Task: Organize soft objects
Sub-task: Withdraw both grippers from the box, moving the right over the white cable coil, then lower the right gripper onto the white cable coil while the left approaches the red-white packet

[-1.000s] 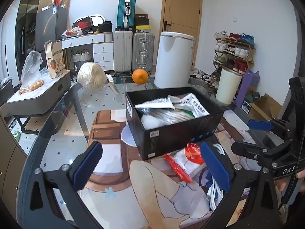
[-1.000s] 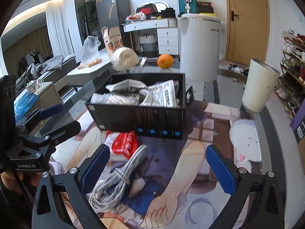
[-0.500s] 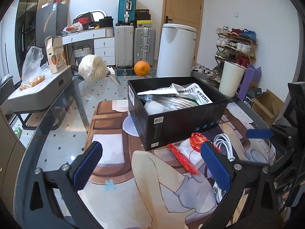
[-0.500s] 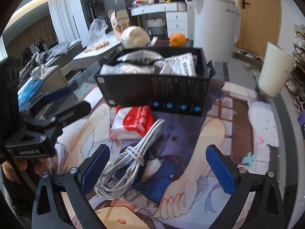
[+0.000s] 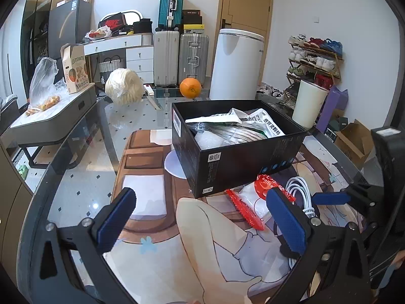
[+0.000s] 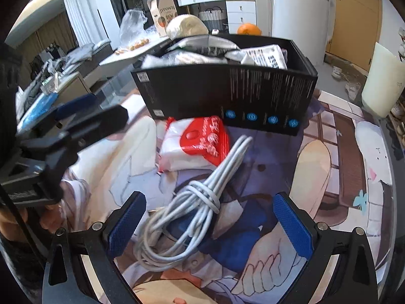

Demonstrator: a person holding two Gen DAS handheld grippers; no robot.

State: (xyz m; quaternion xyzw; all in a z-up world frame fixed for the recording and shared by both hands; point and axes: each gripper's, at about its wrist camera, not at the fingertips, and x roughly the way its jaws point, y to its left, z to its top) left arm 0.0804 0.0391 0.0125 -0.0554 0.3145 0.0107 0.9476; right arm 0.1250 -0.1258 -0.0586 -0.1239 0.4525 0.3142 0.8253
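Between right tool (image 6: 210,223) pads — cable bundle (image 6: 195,202) | both tools spread wide, empty

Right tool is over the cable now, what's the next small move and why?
Probably lower the right tool straight down and close on the cable. It is open, the knotted bundle lies between its fingers, and the cable and the red pack lie outside the box, which already holds soft bags.
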